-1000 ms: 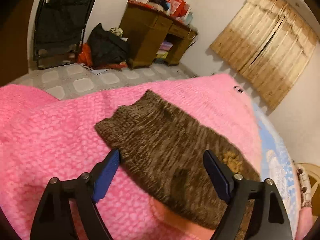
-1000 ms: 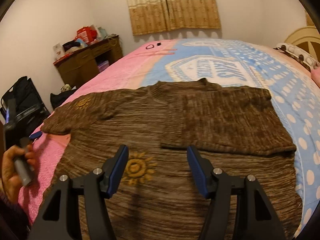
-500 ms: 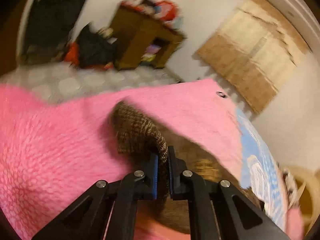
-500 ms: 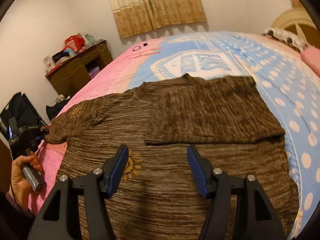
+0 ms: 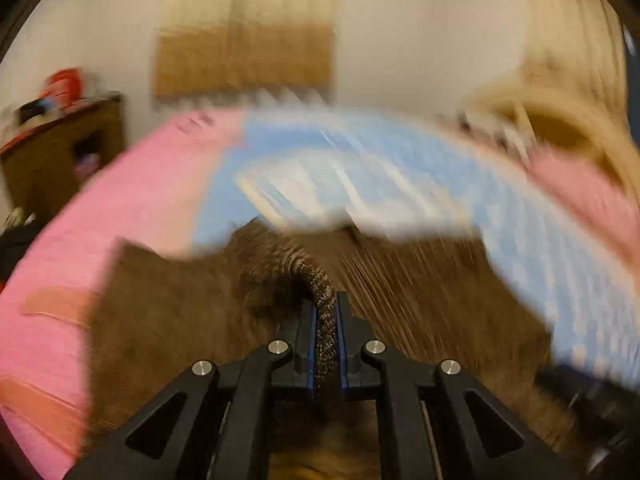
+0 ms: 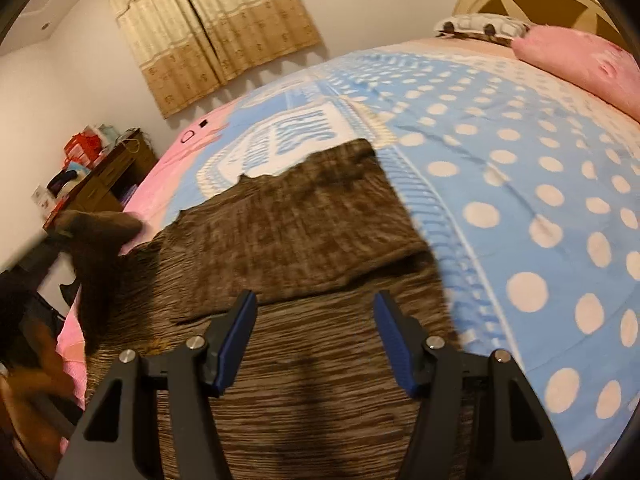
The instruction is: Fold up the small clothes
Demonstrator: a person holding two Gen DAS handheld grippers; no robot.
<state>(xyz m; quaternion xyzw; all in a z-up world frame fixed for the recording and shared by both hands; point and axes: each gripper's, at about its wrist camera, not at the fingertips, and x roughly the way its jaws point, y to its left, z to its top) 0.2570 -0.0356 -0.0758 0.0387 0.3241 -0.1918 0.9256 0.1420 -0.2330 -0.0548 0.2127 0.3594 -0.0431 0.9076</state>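
Bedroom, bed [image 6: 520, 128] covered by blue polka-dot blanket with pink border; fringed tan curtains [image 6: 216, 36] on far wall, cluttered brown wooden desk [image 6: 104, 176] off bed's left edge, pink pillow [image 6: 580, 64] at headboard end.

Brown marled knit sweater [image 6: 304, 224] flat across blanket's near half, hem toward cameras, collar toward bed's middle. Wearer-side sleeve nearest blanket's right edge already folded inward over chest, lying as neat rectangle.

Left gripper [image 5: 325, 320] clamped tight on cuff of other brown knit sleeve [image 5: 324, 304]; fabric pinched between blue pads, rope of knit trailing forward. Left view heavily motion-blurred. From right wrist view, same sleeve [image 6: 96, 248] lifted clear of bed at left edge, hanging in a peak over pink border, with a hand [image 6: 24, 392] low in that corner.

Right gripper [image 6: 316, 340] jaws set wide, nothing between them, hovering above sweater body near hem; contact with fabric not discernible.

Progress estimate: roughly a third. Done: first sleeve fold. In hand: second sleeve fold, cuff lifted but not yet laid across chest. Left, by judgement: lay the sleeve over, square it against the first, then fold body hem-to-collar. Risk: sleeve dragging shoulder out of line.
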